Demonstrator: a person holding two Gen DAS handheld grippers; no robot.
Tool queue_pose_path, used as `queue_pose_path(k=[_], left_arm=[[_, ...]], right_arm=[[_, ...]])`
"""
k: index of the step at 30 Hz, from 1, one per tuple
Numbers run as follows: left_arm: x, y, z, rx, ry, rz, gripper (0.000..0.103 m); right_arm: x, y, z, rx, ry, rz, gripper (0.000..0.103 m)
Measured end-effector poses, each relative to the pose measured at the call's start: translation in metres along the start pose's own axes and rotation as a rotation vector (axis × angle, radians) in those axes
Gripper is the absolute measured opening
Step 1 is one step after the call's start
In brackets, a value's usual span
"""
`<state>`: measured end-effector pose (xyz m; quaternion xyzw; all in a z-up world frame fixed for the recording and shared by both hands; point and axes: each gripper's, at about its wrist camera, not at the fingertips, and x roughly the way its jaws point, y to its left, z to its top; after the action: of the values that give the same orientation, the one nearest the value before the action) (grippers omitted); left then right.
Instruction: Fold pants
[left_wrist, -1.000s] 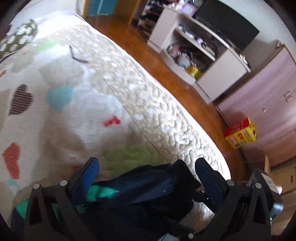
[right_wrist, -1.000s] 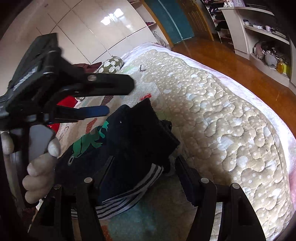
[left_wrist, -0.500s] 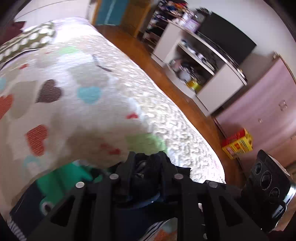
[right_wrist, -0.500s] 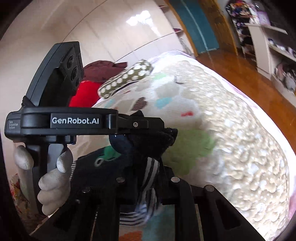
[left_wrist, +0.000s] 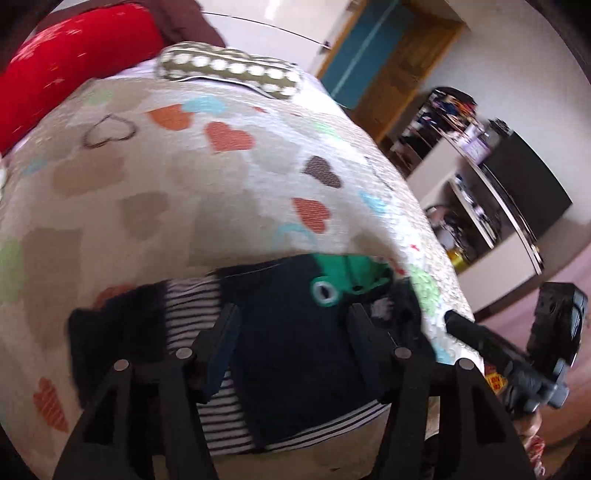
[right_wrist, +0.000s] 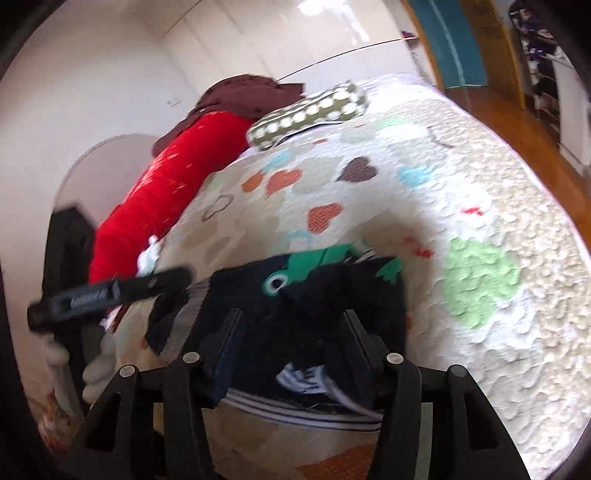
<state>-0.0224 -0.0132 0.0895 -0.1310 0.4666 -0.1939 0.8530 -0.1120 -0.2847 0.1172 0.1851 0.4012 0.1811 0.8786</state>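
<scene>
On my left wrist view, the left gripper (left_wrist: 291, 325) has its jaws spread apart, with nothing pinched between them. The pants (left_wrist: 295, 343), dark navy with a green frog-like patch and striped cuffs, lie bunched on the quilt (left_wrist: 184, 184) directly under and ahead of the spread fingers, filling the gap between them. A striped cuff (left_wrist: 192, 306) sticks out just past my left finger, and more dark cloth trails further to the left of it. Beyond my right finger, near the bed edge, I see the right gripper (left_wrist: 498, 354) held apart from the cloth. Far ahead of the claw sit a red pillow (left_wrist: 66, 74) and a spotted cushion (left_wrist: 229, 70).

On my right wrist view, the left gripper (right_wrist: 110, 291) shows at the far left, blurred, with a hand (right_wrist: 92, 365) on its handle. My right gripper (right_wrist: 291, 328) is also spread wide, gripping nothing. The pants (right_wrist: 314, 295) lie heaped between and just ahead of its fingers, a striped edge (right_wrist: 306, 406) close under the claw. To the right of the claw the quilt (right_wrist: 480, 277) runs to the bed edge, with wooden floor (right_wrist: 524, 129) beyond.
</scene>
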Motion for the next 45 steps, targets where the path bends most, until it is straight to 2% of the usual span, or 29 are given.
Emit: queue_pose_path(k=[1,2,5,9,11,16,22,27,30,33,35,39,42,45], left_arm=[[-0.002,0.009,-0.004,-0.018,-0.003,0.014,0.059],[-0.001,0.014,-0.006,-0.029,-0.003,0.021,0.059],[-0.014,0.031,-0.015,-0.047,-0.021,0.041,0.059],[-0.030,0.056,-0.025,-0.071,-0.041,0.085,0.059],[-0.036,0.069,-0.027,-0.084,-0.040,0.088,0.059],[-0.040,0.086,-0.026,-0.086,-0.027,0.074,0.059],[-0.038,0.074,-0.024,-0.012,-0.016,0.053,0.060],[-0.034,0.070,-0.028,-0.064,-0.019,0.048,0.060],[-0.036,0.068,-0.033,-0.092,-0.026,0.079,0.060],[-0.047,0.068,-0.038,-0.114,-0.055,0.150,0.060],[-0.058,0.073,-0.042,-0.151,-0.078,0.191,0.060],[-0.075,0.090,-0.057,-0.243,-0.133,0.264,0.061],[-0.072,0.105,-0.067,-0.296,-0.119,0.281,0.061],[-0.064,0.112,-0.074,-0.308,-0.085,0.281,0.061]], right_arm=[[0.003,0.000,0.003,0.001,0.011,-0.049,0.018],[0.009,0.001,0.004,-0.005,0.033,-0.099,0.010],[0.034,0.008,0.013,-0.010,0.063,-0.152,0.010],[0.089,0.003,0.005,0.024,0.183,-0.205,0.011],[0.090,0.001,0.005,0.037,0.143,-0.226,0.012],[0.083,-0.007,0.002,0.118,0.121,-0.213,0.012],[0.079,-0.007,-0.004,0.157,0.094,-0.225,0.013],[0.085,-0.003,-0.004,0.126,0.082,-0.231,0.013],[0.085,-0.005,-0.004,0.112,0.080,-0.215,0.013],[0.086,-0.004,0.000,0.067,0.101,-0.204,0.014],[0.084,-0.004,0.003,0.052,0.124,-0.199,0.019],[0.063,-0.003,0.009,0.045,0.123,-0.197,0.042],[0.043,0.007,0.010,-0.031,0.084,-0.242,0.046],[0.031,0.025,0.011,-0.100,0.046,-0.272,0.051]])
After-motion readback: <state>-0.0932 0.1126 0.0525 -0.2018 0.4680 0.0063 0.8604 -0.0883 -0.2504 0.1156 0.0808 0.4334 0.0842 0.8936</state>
